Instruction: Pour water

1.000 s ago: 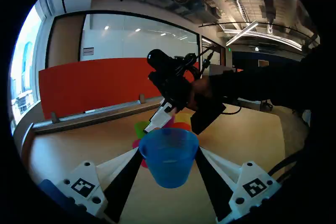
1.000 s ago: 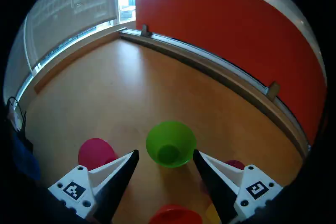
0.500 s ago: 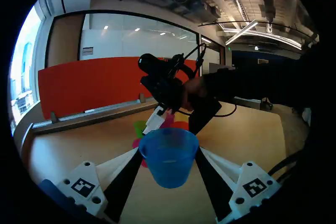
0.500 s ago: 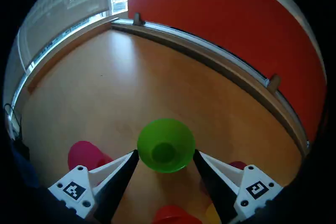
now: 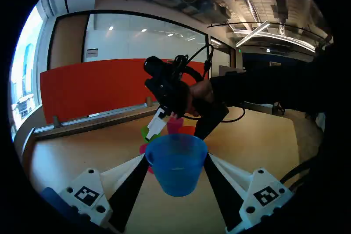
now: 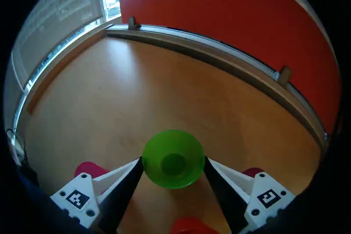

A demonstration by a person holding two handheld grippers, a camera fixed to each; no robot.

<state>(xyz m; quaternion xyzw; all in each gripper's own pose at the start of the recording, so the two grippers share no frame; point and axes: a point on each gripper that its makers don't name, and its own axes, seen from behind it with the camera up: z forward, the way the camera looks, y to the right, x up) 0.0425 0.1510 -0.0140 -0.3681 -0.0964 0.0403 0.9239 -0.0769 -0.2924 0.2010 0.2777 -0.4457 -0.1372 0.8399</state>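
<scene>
Gripping blue cup upright in left gripper jaws; your right gripper jaws pinch green cup just beyond its rim.

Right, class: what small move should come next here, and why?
Probably close the right gripper firmly on the green cup: its fingers flank the rim, but a firm grip can't be confirmed. The left gripper holds the blue cup, seemingly with water, so steadying the receiver comes before tilting.

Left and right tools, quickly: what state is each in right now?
Left tool: closed on the blue cup.
Right tool: closed on the green cup.
</scene>
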